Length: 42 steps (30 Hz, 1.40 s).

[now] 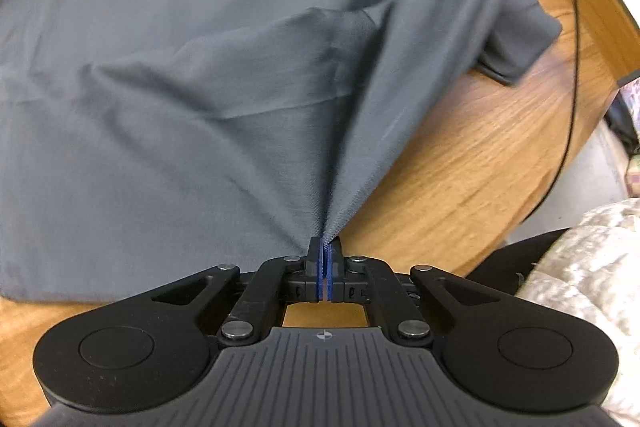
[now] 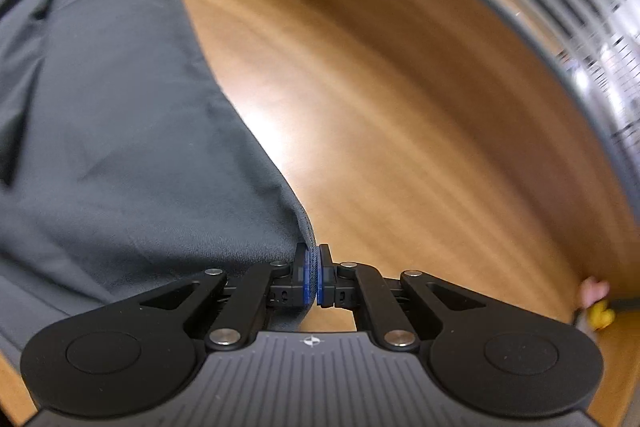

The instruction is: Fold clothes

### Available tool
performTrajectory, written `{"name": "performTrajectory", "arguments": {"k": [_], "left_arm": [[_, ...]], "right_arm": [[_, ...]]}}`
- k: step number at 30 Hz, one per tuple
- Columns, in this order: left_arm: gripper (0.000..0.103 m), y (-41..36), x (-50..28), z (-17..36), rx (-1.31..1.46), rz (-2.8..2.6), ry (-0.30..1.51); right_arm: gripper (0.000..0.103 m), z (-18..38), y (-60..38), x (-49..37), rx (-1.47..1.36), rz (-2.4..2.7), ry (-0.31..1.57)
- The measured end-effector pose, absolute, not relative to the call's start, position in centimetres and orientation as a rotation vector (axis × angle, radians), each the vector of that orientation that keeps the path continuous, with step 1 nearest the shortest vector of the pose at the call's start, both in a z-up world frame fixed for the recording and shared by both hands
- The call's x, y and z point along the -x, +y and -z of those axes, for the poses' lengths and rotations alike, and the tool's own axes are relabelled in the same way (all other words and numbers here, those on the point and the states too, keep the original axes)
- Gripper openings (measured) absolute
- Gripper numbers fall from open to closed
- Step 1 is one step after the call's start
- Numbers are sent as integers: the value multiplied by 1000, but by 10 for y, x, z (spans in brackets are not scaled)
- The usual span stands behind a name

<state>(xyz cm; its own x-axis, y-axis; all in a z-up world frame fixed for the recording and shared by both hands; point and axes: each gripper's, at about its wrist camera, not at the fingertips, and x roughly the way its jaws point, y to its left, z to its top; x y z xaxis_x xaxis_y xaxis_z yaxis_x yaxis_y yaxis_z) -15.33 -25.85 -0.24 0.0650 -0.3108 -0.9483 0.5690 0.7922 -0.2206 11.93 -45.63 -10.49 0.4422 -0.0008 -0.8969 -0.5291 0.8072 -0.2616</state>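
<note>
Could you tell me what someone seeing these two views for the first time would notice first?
The big grey garment spread over the wooden table fills most of the left wrist view, pulled up into a taut ridge that runs into the left gripper, whose blue-padded jaws are shut on it. In the right wrist view, the right gripper pinches another edge of the same cloth, with bare tabletop beyond.

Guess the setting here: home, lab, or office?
Probably an office or lab room, though that's a guess. The grey garment lies on a big wooden table with a rounded edge, a black cable runs across it, and pale slatted blinds show blurred behind.
</note>
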Motion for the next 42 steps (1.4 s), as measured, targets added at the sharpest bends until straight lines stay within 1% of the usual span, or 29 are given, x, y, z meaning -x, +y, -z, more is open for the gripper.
{"name": "performTrajectory", "arguments": {"k": [7,10,13,15,16,17,19,20,21,22,23,24,25,30,33,36,40,42], "left_arm": [[2,-256,172,8,-170,660,1423],[3,-245,173,0,-106,622,1396],[5,-235,171,-11,-61,591,1373],[9,-231,168,-19,-53,582,1355],[10,-229,167,-25,-55,576,1341],[10,-227,165,-31,-56,571,1331],[15,-222,160,-41,-67,560,1309],[15,-219,158,-45,-72,553,1298],[19,-216,156,-49,-77,546,1289],[25,-211,153,-53,-82,535,1278],[28,-206,150,-57,-87,525,1267],[34,-200,147,-62,-92,511,1257],[37,-193,144,-65,-97,497,1248],[38,-157,121,-68,-127,436,1228],[40,-136,103,-64,-149,406,1218],[46,-121,87,-58,-171,377,1210],[46,-96,58,-46,-188,330,1210],[46,-88,46,-41,-189,317,1211]], "right_arm": [[3,97,-480,-170,641,-157,1006],[3,95,-490,-184,623,-123,1021],[11,82,-490,-177,600,-147,996],[30,75,-485,-171,600,-164,975],[34,70,-481,-166,589,-181,968],[36,63,-478,-159,568,-208,965],[36,49,-471,-144,529,-263,962],[39,44,-467,-137,519,-286,967],[40,40,-463,-130,513,-315,976],[41,36,-456,-120,505,-351,985],[45,33,-451,-111,496,-378,992],[46,31,-446,-103,487,-399,1000],[46,31,-441,-95,478,-417,1009],[51,33,-420,-50,448,-462,1057],[52,47,-412,-21,417,-435,1097],[52,65,-413,1,353,-363,1142],[52,82,-430,26,264,-252,1178],[54,92,-437,37,215,-189,1191]]}}
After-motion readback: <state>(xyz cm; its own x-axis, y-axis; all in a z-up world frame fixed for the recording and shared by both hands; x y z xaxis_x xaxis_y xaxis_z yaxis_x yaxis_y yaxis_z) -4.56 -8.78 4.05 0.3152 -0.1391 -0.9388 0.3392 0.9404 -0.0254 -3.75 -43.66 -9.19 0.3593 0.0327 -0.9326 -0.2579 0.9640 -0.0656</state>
